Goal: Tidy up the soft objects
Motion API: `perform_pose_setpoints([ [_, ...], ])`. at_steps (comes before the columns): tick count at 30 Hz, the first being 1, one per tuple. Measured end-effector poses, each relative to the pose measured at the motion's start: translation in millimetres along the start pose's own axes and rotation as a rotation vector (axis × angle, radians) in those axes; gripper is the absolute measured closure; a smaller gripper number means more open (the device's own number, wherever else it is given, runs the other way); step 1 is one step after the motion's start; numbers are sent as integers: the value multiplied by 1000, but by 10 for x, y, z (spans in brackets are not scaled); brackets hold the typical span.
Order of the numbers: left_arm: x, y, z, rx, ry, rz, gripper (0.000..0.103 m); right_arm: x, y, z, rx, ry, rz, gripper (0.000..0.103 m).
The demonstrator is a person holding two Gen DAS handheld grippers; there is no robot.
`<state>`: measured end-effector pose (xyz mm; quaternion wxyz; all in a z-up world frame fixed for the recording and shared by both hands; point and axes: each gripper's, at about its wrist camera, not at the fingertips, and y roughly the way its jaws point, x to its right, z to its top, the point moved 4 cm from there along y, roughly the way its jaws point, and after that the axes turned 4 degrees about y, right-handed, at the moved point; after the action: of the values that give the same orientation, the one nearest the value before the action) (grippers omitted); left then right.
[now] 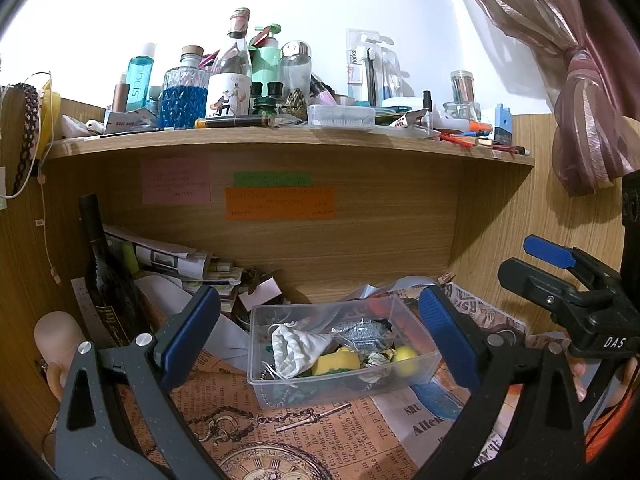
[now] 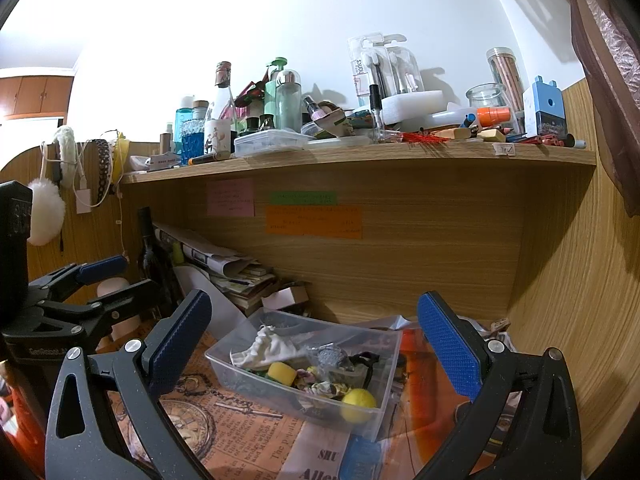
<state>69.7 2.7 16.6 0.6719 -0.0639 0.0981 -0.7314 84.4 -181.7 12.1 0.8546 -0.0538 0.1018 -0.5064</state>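
A clear plastic bin [image 1: 420,362] [image 2: 390,364] stands on the newspaper-print desk mat under the shelf. It holds a white drawstring pouch [image 1: 298,348] [image 2: 272,346], a yellow sponge [image 1: 336,362] [image 2: 282,372], a yellow ball [image 1: 405,357] [image 2: 359,400], a silver mesh item [image 1: 362,332] and crumpled patterned cloth [image 2: 324,388]. My left gripper [image 1: 320,340] is open and empty, its pads either side of the bin. My right gripper [image 2: 316,344] is open and empty, also framing the bin. Each gripper shows in the other's view, right [image 1: 540,264], left [image 2: 112,276].
A dark wine bottle [image 1: 102,276] [image 2: 150,252] and a paper stack [image 1: 180,260] [image 2: 232,272] stand at the back left. A cluttered wooden shelf [image 1: 280,138] [image 2: 360,156] overhangs. A curtain [image 1: 580,92] hangs right. Sticky notes [image 1: 280,204] are on the back panel.
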Motion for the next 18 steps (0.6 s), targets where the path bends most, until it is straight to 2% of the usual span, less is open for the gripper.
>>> perform_pose_setpoints([
  [18, -15, 29, -30, -6, -12, -8, 0, -28, 14, -17, -5, -1, 0, 0],
])
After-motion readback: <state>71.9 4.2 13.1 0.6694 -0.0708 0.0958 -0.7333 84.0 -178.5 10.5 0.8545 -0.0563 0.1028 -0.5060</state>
